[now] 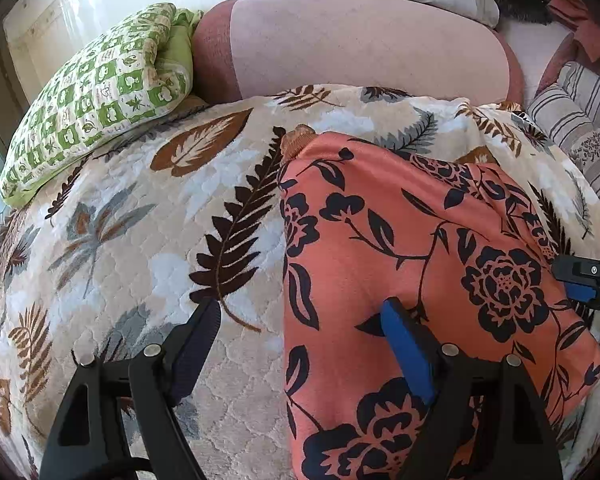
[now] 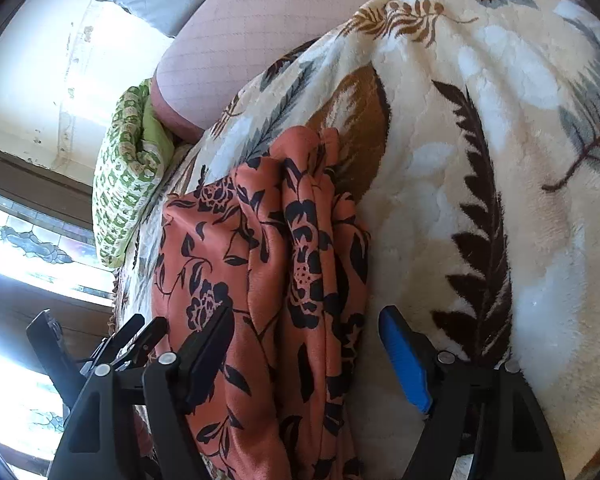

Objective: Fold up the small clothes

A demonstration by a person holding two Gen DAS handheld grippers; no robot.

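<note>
The left gripper [image 1: 300,320] is sitting nearest the lens in the left wrist view, its jaws spread wide and holding nothing. Its black finger is hanging over the leaf-print quilt [image 1: 140,208], while its blue-padded finger [image 1: 404,344] is hovering above or resting on the orange floral garment [image 1: 420,248]; which of the two cannot be told. The garment's left edge is running between the two fingers.

The garment is lying folded on the quilt, smooth on top, with its bunched layered side facing away from the green checked pillow [image 1: 96,96]. That pillow is sitting at the quilt's far left corner, well apart from the garment. Beyond the garment, past the quilt's far edge, a pink cushion [image 1: 360,44] is rising. A striped pillow [image 1: 580,120] is showing on the garment's far right side.

In the right wrist view, the right gripper [image 2: 304,320] is standing released as well, jaws apart and straddling the garment's [image 2: 260,280] thick folded side. Its black finger is over the fabric and its blue pad [image 2: 404,356] is over the quilt [image 2: 480,120] just beside the folds, neither one pinching the cloth.
</note>
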